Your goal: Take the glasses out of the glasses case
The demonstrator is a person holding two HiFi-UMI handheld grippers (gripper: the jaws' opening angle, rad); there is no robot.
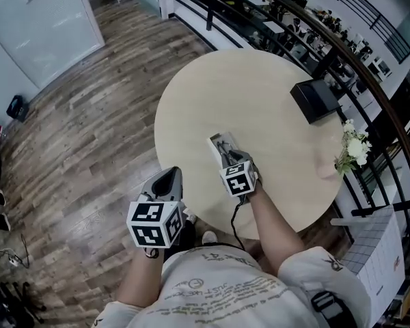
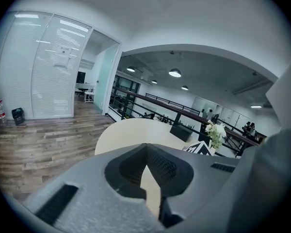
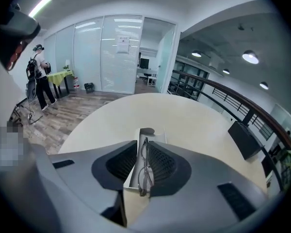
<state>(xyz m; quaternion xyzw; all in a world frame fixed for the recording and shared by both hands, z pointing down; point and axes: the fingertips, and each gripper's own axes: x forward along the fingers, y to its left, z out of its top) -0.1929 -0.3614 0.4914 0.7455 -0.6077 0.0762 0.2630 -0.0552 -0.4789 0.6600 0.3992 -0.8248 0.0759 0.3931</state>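
Observation:
A white glasses case (image 1: 219, 144) lies open on the round beige table (image 1: 260, 94), near its front edge. My right gripper (image 1: 226, 155) is over the case. In the right gripper view it (image 3: 144, 147) is shut on thin metal-framed glasses (image 3: 145, 165), held edge-on between the pads, with the open case (image 3: 146, 130) right below. I cannot tell whether the glasses still touch the case. My left gripper (image 1: 172, 174) hangs off the table's front-left edge with its jaws together and nothing in them (image 2: 146, 148).
A black box (image 1: 315, 99) stands at the table's far right and white flowers (image 1: 354, 147) at its right edge. A dark railing (image 1: 369, 80) curves behind the table. Wooden floor (image 1: 89, 135) spreads to the left, up to glass office walls.

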